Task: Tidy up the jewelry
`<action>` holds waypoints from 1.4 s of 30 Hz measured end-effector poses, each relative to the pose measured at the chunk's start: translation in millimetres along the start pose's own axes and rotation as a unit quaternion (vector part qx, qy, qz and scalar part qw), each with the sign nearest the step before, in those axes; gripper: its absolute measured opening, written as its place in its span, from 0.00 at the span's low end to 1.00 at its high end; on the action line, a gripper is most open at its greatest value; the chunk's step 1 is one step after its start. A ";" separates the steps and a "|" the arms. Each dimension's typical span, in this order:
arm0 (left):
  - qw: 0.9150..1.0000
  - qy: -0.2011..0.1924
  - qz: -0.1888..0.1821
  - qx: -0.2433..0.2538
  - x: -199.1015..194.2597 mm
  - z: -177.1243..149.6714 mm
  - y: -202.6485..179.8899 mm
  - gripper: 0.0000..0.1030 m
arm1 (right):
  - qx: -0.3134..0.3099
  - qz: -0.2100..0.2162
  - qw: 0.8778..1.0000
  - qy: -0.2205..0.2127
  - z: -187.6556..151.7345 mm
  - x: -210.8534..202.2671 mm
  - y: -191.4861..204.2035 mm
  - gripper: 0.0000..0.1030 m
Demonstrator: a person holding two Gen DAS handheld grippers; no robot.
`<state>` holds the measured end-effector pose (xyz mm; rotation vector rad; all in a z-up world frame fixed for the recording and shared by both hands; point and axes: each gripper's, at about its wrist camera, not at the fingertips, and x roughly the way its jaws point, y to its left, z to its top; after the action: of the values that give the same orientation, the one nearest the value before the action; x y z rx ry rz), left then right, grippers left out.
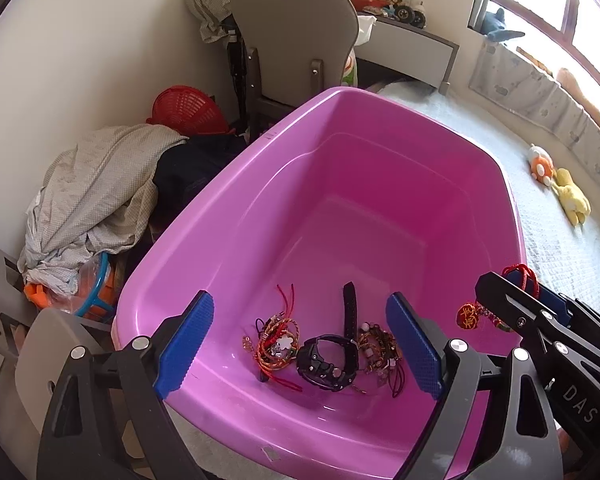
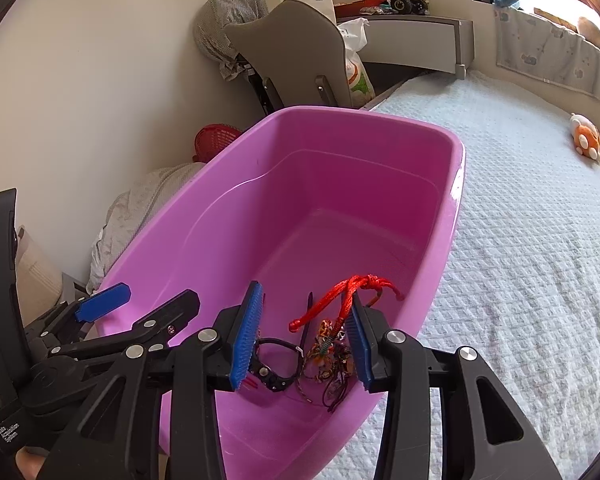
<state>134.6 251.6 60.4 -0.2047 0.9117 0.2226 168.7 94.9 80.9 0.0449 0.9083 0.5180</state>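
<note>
Right gripper (image 2: 304, 332), fingers apart, has a red cord charm (image 2: 350, 290) draped on one pad above the pink tub (image 2: 458, 184). Left gripper (image 1: 300, 340) gapes empty over the black watch (image 1: 327, 362). Shake the cord free inside the tub.

Pink tub (image 1: 228, 240) on bed, black watch (image 1: 327, 364) and tangled bracelets (image 1: 276, 344) inside, red cord charm (image 2: 350, 292) dangling above.

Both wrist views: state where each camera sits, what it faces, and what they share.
Left wrist: behind the open left gripper, looking down into the pink basin; right gripper intrudes at right.
Right wrist: behind the open right gripper, red cord hooked on one finger, facing the same basin; left gripper at left.
Shared: basin, black watch, bed.
</note>
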 end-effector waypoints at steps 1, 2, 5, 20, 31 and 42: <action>1.000 0.000 0.001 0.001 -0.4 -0.1 0.3 0.84 | 0.000 -0.001 1.000 0.000 -0.2 -0.6 -0.1 0.39; 1.000 0.000 0.002 0.001 -1.1 -0.4 0.3 0.84 | 0.001 -0.002 1.000 0.000 -0.2 -1.2 -0.1 0.40; 1.000 0.001 0.007 0.000 -2.0 0.0 2.1 0.86 | 0.003 -0.003 1.000 0.001 -0.5 -2.9 -0.4 0.43; 1.000 -0.002 0.012 -0.002 -11.4 -0.8 1.2 0.87 | 0.002 -0.005 1.000 -0.002 -0.1 -11.2 -2.4 0.46; 1.000 -0.008 0.012 -0.002 -18.6 1.0 1.8 0.87 | -0.003 -0.007 1.000 -0.009 0.1 -17.7 0.3 0.46; 1.000 -0.021 0.012 -0.001 -31.9 3.7 0.9 0.87 | -0.007 -0.006 1.000 -0.020 -0.6 -33.4 1.7 0.46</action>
<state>118.2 250.1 88.1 -0.1904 0.8720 0.2489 150.9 81.4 105.7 0.0365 0.8656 0.5110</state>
